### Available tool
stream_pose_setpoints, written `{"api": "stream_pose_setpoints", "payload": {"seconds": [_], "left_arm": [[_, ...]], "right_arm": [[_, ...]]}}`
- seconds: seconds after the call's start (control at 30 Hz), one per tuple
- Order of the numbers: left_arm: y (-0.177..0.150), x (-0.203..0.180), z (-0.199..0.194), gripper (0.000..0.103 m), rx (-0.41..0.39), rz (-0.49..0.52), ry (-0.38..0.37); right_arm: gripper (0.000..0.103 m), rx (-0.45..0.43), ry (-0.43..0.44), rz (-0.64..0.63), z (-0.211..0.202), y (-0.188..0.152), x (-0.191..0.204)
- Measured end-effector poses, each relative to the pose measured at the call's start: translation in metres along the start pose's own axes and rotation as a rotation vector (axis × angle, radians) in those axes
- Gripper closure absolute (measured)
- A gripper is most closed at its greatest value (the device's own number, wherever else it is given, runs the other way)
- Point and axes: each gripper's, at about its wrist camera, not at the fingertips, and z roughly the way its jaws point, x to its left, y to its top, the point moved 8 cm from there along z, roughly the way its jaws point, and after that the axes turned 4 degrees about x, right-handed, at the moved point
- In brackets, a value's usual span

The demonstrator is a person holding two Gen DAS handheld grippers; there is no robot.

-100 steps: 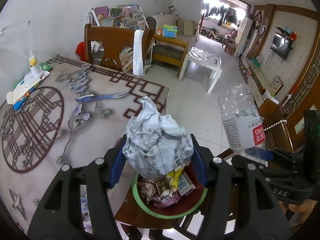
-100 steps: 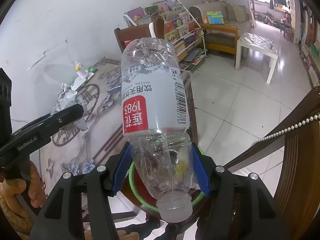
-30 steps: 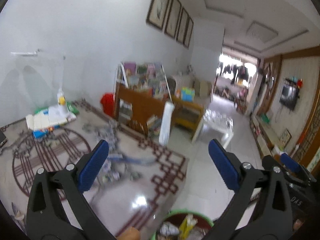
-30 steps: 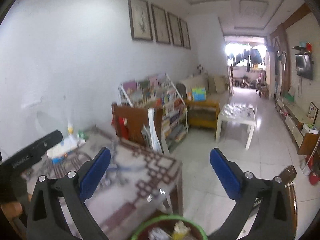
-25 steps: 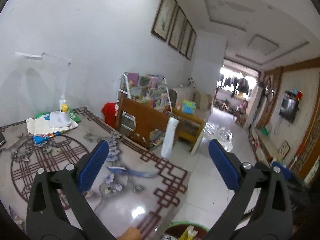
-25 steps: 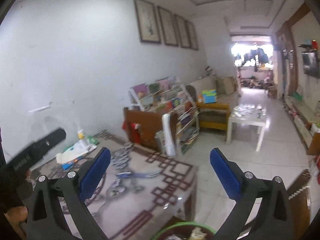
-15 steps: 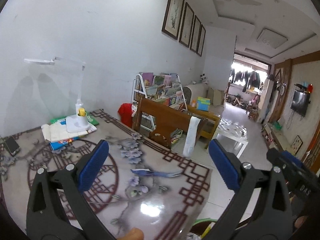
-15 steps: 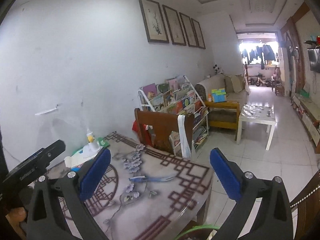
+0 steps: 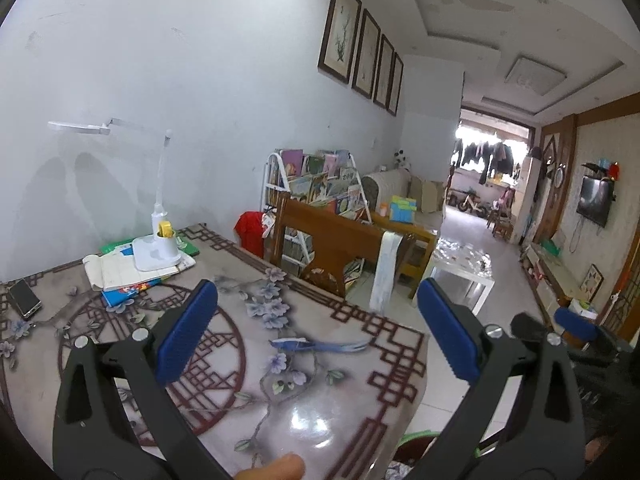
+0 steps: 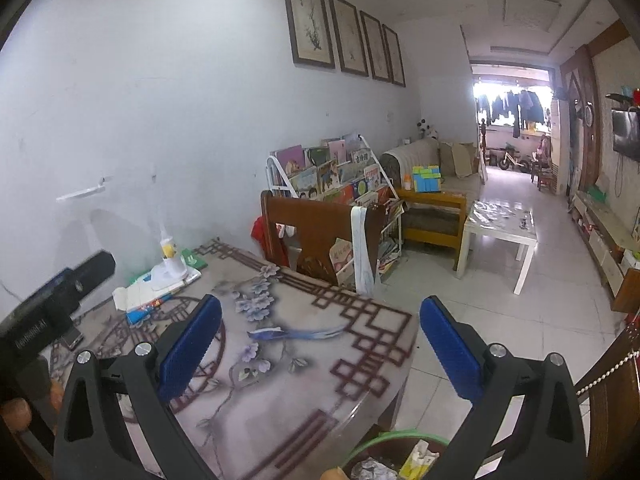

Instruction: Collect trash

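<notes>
- the trash bin (image 10: 384,446) sits low at the bottom edge of the right wrist view, green rim curving just off the near corner of the table (image 10: 280,364), down at floor level beside it.
- inside the bin you can make out crumpled paper (image 10: 370,470) and a yellow-and-white wrapper (image 10: 418,458); the rest is cut off by the frame.
- the left wrist view catches only a sliver of that green rim (image 9: 416,436), right at the bottom between its fingers.
- key relation: the bin lies below and just ahead of both grippers, a touch nearer the right gripper (image 10: 316,352), which looks over it more squarely.
- right gripper: blue pads spread wide, nothing between them.
- left gripper (image 9: 316,340): same story, fingers wide apart and empty, aimed out over the tabletop.
- scanning the table for more trash: nothing crumpled or loose shows on the patterned top from here.
- what remains there reads as belongings, not litter: a desk lamp (image 9: 156,248) standing on a stack of books (image 9: 128,276) near the wall, and a phone (image 9: 24,298) at the far left edge.
- judgement: the table looks cleared and the collecting seems done or close to it; any further pick would mean turning to look elsewhere.
</notes>
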Motion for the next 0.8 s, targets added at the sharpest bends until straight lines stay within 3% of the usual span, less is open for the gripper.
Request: {"api": "stream_pose_setpoints", "payload": {"seconds": [0.27, 0.57, 0.8], "left_arm": [[-0.009, 0.011, 0.013, 0.005, 0.046, 0.009, 0.021], [-0.011, -0.004, 0.027, 0.005, 0.068, 0.073, -0.021], [-0.013, 0.000, 0.030, 0.005, 0.090, 0.062, -0.035]], "right_arm": [[0.007, -0.015, 0.004, 0.008, -0.001, -0.002, 0.009], [0.007, -0.048, -0.040, 0.046, -0.010, 0.003, -0.001], [0.007, -0.052, -0.051, 0.053, -0.009, 0.004, 0.000]]}}
